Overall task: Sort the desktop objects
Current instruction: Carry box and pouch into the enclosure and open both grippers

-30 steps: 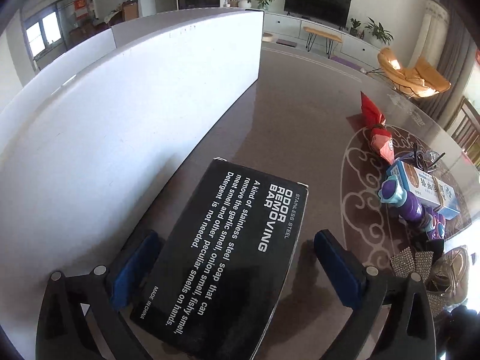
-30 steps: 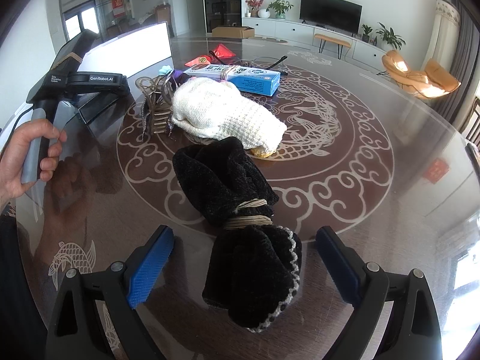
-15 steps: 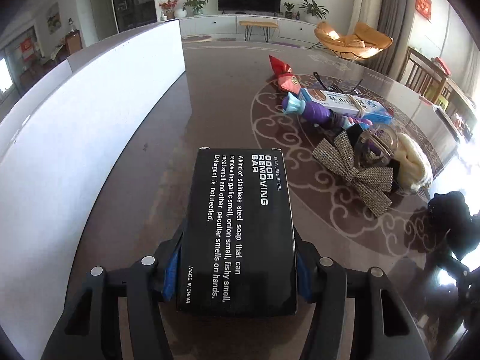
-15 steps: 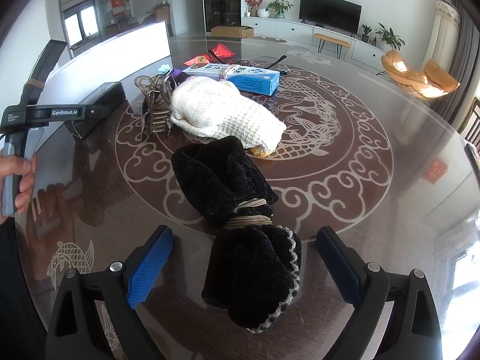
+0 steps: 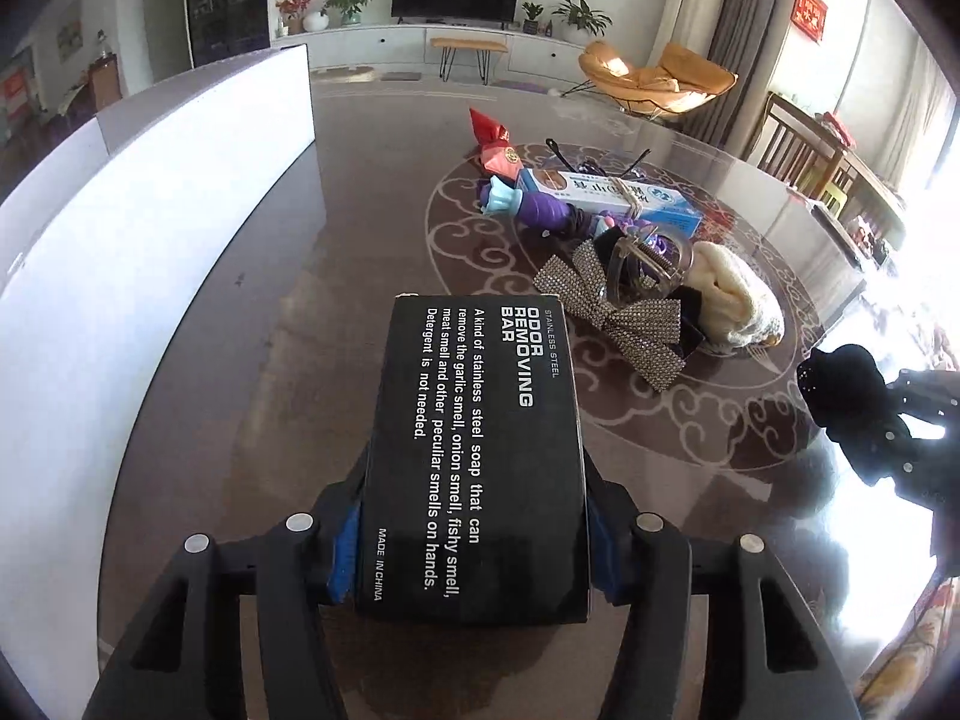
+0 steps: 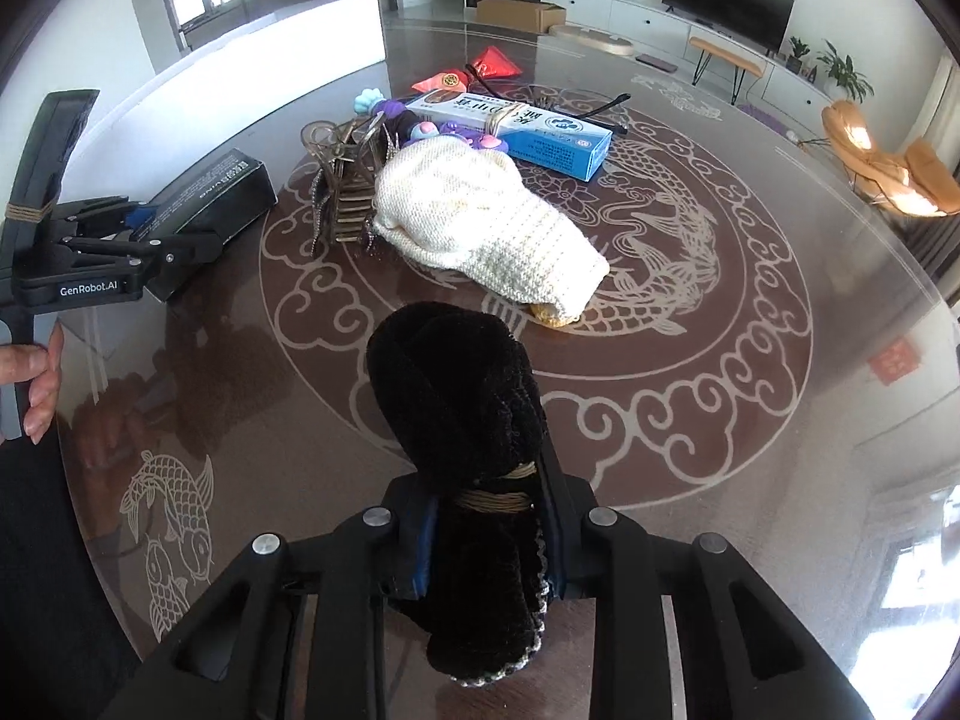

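Observation:
My left gripper [image 5: 474, 546] is shut on a black "Odor Removing Bar" box [image 5: 477, 450], its blue pads pressed on both long sides; the box also shows in the right wrist view [image 6: 210, 195]. My right gripper [image 6: 489, 546] is shut on a black fuzzy bundle tied with twine [image 6: 468, 456]; that bundle shows at the right edge of the left wrist view [image 5: 852, 396]. A pile lies on the table centre: a cream knit item [image 6: 480, 222], a blue-white carton [image 6: 516, 126], a rhinestone bow [image 5: 618, 312], a purple toy [image 5: 534, 207] and red packets [image 5: 492, 141].
A long white panel [image 5: 150, 228] stands along the left of the dark round glass table [image 6: 750, 420]. The left gripper's body [image 6: 90, 264] and the hand holding it sit at the left of the right wrist view. Chairs stand beyond the table's far edge.
Both grippers have closed: the left on the black box about half a second ago, the right on the black bundle just now. The left gripper swung right, away from the white panel.

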{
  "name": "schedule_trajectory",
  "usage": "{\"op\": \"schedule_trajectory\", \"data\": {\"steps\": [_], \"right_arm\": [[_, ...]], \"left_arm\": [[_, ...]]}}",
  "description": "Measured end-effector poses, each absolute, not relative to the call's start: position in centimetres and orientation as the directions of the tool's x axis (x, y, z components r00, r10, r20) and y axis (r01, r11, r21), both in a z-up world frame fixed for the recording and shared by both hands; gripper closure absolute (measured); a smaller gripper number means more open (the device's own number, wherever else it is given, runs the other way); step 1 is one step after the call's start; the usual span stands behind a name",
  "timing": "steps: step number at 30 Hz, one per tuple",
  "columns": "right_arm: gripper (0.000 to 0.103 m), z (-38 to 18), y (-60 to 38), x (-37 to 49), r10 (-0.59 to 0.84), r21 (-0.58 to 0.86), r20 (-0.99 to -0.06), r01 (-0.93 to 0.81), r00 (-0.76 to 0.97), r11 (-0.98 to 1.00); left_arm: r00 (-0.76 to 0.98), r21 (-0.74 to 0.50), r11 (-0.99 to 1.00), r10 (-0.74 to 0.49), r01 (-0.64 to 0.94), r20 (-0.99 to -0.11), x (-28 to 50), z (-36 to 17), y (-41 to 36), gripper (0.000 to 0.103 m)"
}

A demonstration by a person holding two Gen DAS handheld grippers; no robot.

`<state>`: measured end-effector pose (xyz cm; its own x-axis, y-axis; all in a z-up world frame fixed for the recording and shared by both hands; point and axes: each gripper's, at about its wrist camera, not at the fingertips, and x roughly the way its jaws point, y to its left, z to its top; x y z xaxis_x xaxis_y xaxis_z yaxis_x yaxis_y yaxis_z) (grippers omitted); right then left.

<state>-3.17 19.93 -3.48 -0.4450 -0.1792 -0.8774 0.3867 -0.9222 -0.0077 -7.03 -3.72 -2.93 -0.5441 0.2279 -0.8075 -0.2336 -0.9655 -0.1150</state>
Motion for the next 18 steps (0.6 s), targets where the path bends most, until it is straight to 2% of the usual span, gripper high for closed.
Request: {"op": "schedule_trajectory", "data": {"steps": [6, 9, 13, 18], "right_arm": [[0.075, 0.5, 19.3, -1.3, -0.234, 0.023, -0.832, 0.391, -0.502, -0.92], [0.075, 3.1, 16.7, -2.0, -0.289, 0.045, -0.803, 0.432, -0.52, -0.901], [0.075, 7.3, 10.3, -4.7, -0.415, 0.106, -0.741, 0.518, -0.528, -0.849], [0.075, 11.6, -1.4, -9.4, -0.594, 0.218, -0.645, 0.629, -0.481, -0.746]], "left_arm": [[-0.661, -0.295, -0.948, 0.3, -0.124, -0.687, -3.5, 1.8, -8.4, 0.045], [-0.726, -0.352, -0.934, 0.28, -0.056, -0.628, -1.7, 5.4, -12.7, 0.045], [-0.776, -0.325, -0.944, 0.158, 0.064, -0.611, -1.6, 9.4, -20.4, 0.045], [-0.729, -0.21, -0.946, -0.037, 0.245, -0.683, -4.3, 10.0, -29.4, 0.045]]}}
